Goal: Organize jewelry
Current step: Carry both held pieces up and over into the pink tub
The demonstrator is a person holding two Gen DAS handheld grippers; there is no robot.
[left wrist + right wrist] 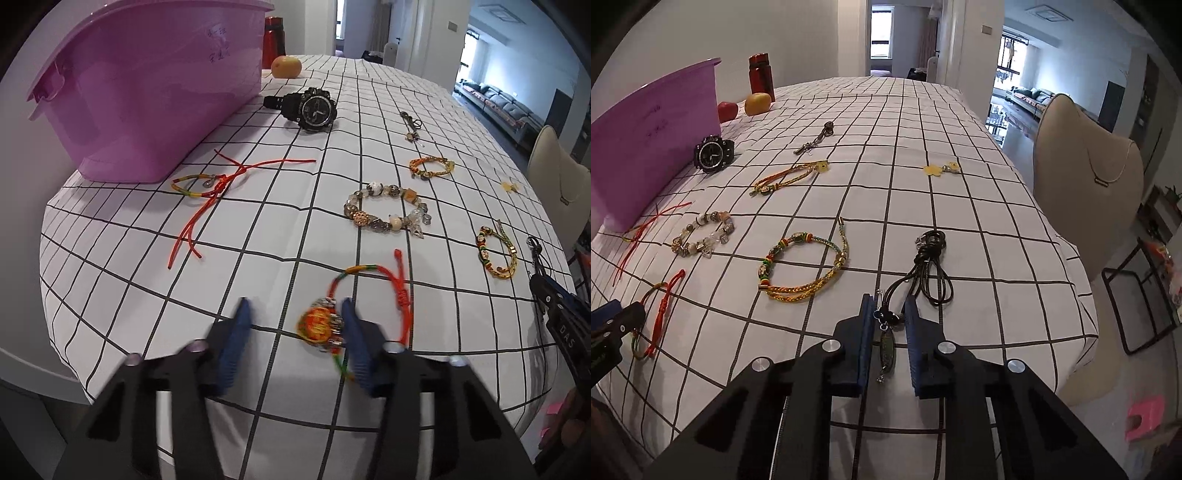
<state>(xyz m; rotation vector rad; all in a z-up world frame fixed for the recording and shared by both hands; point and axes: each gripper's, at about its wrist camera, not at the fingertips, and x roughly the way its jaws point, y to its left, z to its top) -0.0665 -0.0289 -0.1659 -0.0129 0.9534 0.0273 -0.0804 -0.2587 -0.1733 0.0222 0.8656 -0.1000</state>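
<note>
My left gripper is open over the near table edge. An orange cord bracelet with a round woven charm lies between its blue fingers, close against the right one. My right gripper is partly open around the pendant end of a black cord necklace; the pendant lies between the pads, which do not clamp it. A purple storage bin stands at the far left.
On the checked cloth lie a black watch, a red cord bracelet, a beaded bracelet, braided gold bracelets, a key charm, a yellow charm. A beige necklace bust stands right; fruit and a red bottle far back.
</note>
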